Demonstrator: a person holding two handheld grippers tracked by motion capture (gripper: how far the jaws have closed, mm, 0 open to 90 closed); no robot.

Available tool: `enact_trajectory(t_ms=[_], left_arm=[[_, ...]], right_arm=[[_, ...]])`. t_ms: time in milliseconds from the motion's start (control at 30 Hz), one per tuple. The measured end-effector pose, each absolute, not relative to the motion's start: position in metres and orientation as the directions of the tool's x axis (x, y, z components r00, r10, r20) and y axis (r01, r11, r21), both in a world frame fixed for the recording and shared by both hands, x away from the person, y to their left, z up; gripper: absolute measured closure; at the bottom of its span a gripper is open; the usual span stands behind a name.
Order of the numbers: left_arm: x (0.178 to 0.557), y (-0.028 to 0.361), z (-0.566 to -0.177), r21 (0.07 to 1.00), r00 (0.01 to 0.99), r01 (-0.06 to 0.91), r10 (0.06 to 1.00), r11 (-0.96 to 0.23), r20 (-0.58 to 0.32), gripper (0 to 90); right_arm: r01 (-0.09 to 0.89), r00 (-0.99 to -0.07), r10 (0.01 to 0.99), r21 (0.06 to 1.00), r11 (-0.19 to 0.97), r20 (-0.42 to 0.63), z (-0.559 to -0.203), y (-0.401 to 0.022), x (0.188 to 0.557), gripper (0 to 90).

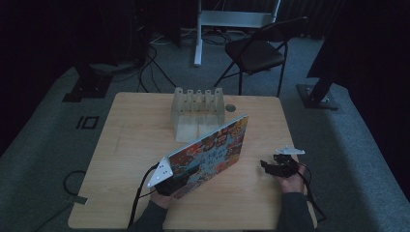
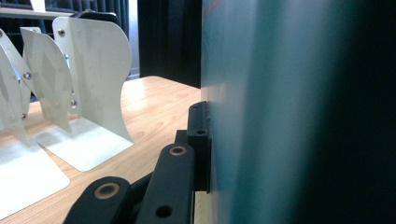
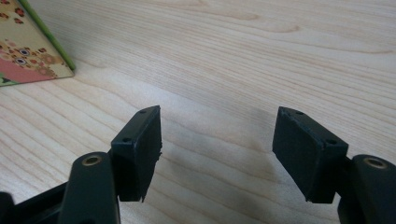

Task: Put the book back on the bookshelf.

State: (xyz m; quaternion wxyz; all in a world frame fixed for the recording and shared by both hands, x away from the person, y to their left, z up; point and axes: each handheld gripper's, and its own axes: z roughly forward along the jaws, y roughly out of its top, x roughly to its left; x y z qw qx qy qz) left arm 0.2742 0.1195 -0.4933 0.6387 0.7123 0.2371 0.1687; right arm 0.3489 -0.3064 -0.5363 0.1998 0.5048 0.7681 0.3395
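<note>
Your L claw (image 1: 180, 180) is at the near-left of the desk (image 1: 125, 159), clamped on the lower-left edge of the patterned book (image 1: 212, 150). L gripper view: one jaw sits flat against the book's teal face (image 2: 261, 121). The book is tilted up off the desk, raised corner pointing far-right. Your R claw (image 1: 269, 166) is at near-right, jaws apart, nothing btwn them, well apart from the book; R gripper view has the book corner (image 3: 28, 56) at upper left. Beyond the book: white divider rack (image 1: 198, 112) at desk's far-centre. Behind the desk, a folding chair (image 1: 256, 50) on the floor.
</note>
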Motion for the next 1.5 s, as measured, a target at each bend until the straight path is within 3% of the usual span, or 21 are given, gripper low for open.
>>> enact_trajectory(t_ms=[1500], left_arm=[[0.261,0.141,-0.473,0.991,0.756,0.117,0.652,-0.060,-0.049,81.2]], right_arm=[[0.649,-0.414,0.910,0.704,0.288,0.008,-0.544,-0.302,0.352,26.5]])
